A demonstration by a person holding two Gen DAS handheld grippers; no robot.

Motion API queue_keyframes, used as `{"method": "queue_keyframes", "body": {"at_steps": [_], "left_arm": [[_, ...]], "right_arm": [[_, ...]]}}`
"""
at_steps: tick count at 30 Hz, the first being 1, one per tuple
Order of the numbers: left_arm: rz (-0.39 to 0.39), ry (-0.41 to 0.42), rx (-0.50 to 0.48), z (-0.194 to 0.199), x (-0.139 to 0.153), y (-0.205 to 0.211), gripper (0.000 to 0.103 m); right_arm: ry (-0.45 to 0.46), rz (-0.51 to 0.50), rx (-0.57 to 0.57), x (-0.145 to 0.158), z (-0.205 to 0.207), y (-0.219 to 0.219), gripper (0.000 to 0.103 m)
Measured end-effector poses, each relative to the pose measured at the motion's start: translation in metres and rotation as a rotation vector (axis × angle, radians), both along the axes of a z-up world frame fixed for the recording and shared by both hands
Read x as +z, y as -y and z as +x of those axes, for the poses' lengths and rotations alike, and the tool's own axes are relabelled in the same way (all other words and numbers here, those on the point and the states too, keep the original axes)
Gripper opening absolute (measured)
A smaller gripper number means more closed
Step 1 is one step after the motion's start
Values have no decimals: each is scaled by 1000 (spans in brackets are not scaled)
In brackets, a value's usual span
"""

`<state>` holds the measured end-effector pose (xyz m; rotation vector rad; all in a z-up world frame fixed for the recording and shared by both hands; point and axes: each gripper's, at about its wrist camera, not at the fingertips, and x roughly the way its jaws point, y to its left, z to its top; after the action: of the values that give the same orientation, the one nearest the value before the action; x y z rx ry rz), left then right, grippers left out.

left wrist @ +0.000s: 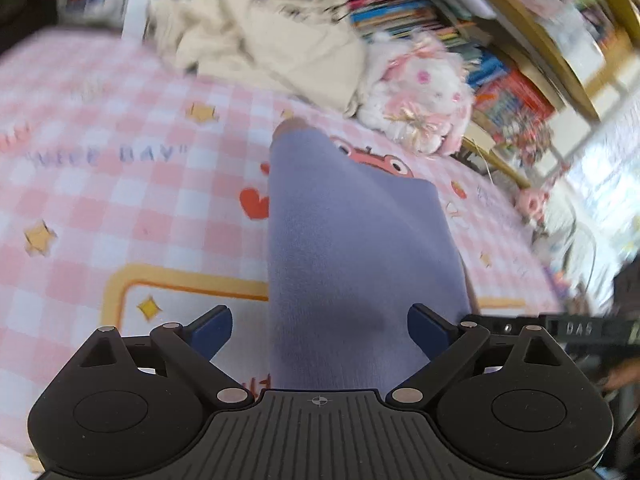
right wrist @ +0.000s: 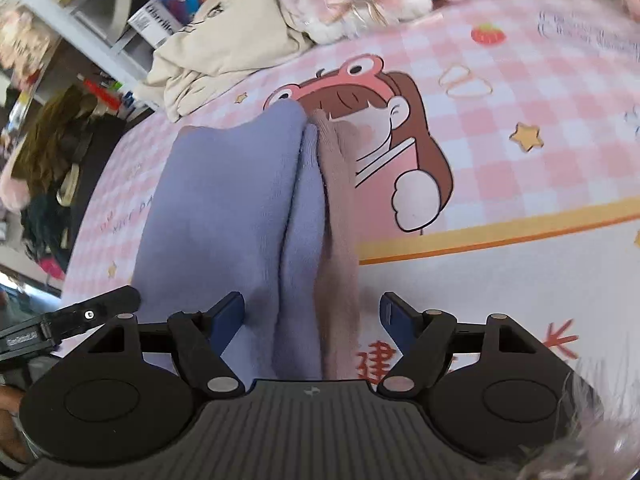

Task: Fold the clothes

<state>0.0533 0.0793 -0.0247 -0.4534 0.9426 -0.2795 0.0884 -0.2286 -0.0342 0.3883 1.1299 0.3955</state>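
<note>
A folded lavender garment (left wrist: 352,240) lies on the pink checked bedsheet (left wrist: 120,200) and runs away from me as a long strip. My left gripper (left wrist: 320,332) stands open astride its near end, with the blue pads wide apart. In the right wrist view the same lavender garment (right wrist: 224,208) shows bunched folds and a dusty‑pink layer (right wrist: 340,220) along its right edge. My right gripper (right wrist: 312,316) is open around this near end. Its left pad (right wrist: 228,316) overlaps the cloth's edge and its right pad (right wrist: 396,316) stands clear of it.
A crumpled cream garment (left wrist: 256,44) lies at the far side of the bed, next to a white and pink plush toy (left wrist: 420,96). Packed bookshelves (left wrist: 400,4) rise behind them. The sheet carries a cartoon print (right wrist: 384,132).
</note>
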Motion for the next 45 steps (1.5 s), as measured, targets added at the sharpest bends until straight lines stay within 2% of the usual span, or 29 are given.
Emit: {"method": "queue_keyframes", "body": {"at_steps": [3,5,8,9,10,13,16,19,20,22,26,29,34,37,41,42,43,44,45], "left_arm": [[-64,-36,12,8,-8,-4,94],[-66,-55,12,12,-12,-2,94],[-49,-67,-9,16,-17,5,88],[-51,-69,-16,16,-18,7,85],[-57,-73,-18,17,-18,9,74],[-31,-71,-26,15,-16,17,69],[12,-64,-61,4,-6,25,59],[71,-42,-121,-15,4,37,56],[89,-34,-145,-24,6,41,56],[95,-41,-176,-39,9,46,56],[50,-110,-214,-61,6,46,60],[32,-156,-235,-67,3,43,64],[-4,-175,-221,-69,1,34,69],[-47,-191,-212,-66,-4,31,70],[-88,-209,-219,-62,-13,34,69],[-84,-205,-221,-61,-12,35,69],[-73,-201,-227,-61,-11,37,68],[-58,-196,-228,-61,-10,39,66],[-38,-189,-225,-61,-8,42,64]], "right_arm": [[-45,38,-34,-6,5,0,71],[-50,46,-50,-7,5,-2,70],[-52,58,-55,-8,3,-6,53],[-45,55,-69,-8,1,-7,51],[-31,39,-67,-7,-1,-9,48],[55,-28,-37,4,-13,-20,34],[177,-137,34,18,-31,-34,28],[230,-220,107,27,-55,-39,28],[223,-228,118,28,-64,-37,28],[177,-208,111,27,-80,-28,28],[75,-133,53,22,-103,-8,32],[1,-88,4,16,-118,4,45],[-39,-42,-70,8,-125,16,62],[-58,-16,-88,2,-123,22,65],[-53,10,-70,0,-117,21,63],[-51,13,-56,-1,-115,19,51],[-53,19,-46,-2,-114,16,45],[-56,25,-37,-3,-112,14,44],[-35,10,-18,0,-111,10,36]]}}
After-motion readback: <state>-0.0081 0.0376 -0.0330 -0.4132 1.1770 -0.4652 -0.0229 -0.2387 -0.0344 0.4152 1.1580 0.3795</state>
